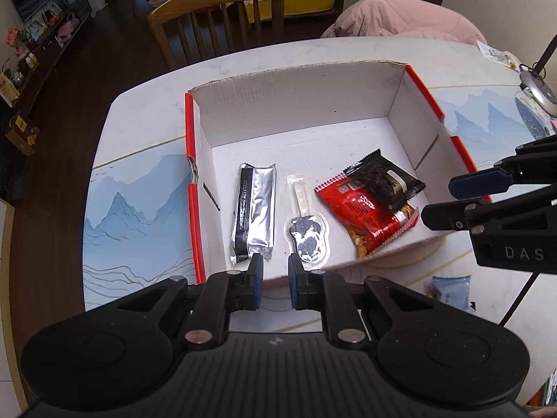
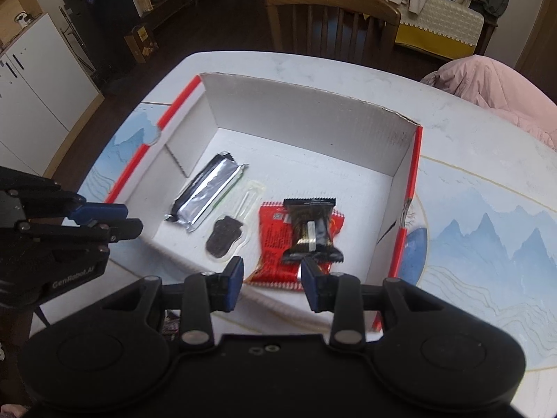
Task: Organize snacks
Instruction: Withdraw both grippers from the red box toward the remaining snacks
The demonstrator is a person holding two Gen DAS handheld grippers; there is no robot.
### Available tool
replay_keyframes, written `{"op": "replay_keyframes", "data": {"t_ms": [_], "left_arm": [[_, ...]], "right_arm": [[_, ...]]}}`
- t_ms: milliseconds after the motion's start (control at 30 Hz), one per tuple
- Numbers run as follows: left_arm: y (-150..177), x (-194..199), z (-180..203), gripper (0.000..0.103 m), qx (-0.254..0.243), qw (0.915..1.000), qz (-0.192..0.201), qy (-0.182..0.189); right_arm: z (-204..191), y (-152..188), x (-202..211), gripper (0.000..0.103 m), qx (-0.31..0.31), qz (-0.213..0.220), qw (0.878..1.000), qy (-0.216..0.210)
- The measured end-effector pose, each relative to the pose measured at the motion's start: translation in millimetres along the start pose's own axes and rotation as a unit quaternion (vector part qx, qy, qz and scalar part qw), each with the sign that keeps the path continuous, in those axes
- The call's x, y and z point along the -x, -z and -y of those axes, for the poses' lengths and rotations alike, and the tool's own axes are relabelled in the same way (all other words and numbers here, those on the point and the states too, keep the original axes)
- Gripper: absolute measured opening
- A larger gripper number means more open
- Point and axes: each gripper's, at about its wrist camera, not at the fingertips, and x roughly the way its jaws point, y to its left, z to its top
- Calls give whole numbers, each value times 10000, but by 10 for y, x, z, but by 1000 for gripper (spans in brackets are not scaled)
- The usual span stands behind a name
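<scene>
Box: a shallow white cardboard box with red edging (image 1: 397,97) is sitting open on the marble-look table (image 1: 146,104), stiff enough to stay put while packets are dropped in.
Silver wrapper: a long silver foil bar with a black seam (image 1: 253,209) is lying flat at the box's left; light, slick, best pinched across its narrow width.
Red packet: a red crinkly snack bag (image 1: 365,210) is lying at the right, soft and yielding.
Black packet: a small black crimped wrapper (image 2: 311,230) is resting on top of the red one; light, graspable by its ends.
Lollipop: a clear-wrapped dark lollipop (image 1: 306,235) is lying between them; likely fragile, stick thin.
Blue packet: a pale blue packet (image 1: 450,289) is waiting outside the box.
Left gripper (image 1: 275,268): hovering at the near wall, fingers slightly parted, holding nothing.
Right gripper (image 2: 272,277): hovering wide apart, empty, just short of the black packet.
</scene>
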Motion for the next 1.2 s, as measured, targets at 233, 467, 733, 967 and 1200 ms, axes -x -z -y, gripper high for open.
{"op": "replay_keyframes", "data": {"t_ms": [233,467,733,967,1200], "left_arm": [[170,231,5,15,-10,9999,138,64],[401,423,2,15,13,9997,177,140],[736,587,28,16,44,9995,165,252],[1039,673,30,17,65,9993,113,341],[1325,707,3,20,116,9990,70,421]], "right_arm": [[-165,195,251,37,55,144,9999,-11],[-348,448,438,38,179,244,9995,-32],[-499,791,584,40,73,283,9996,30],[-587,1103,588,44,-71,196,9998,53],[-690,1402,573,74,-79,167,9998,97]]}}
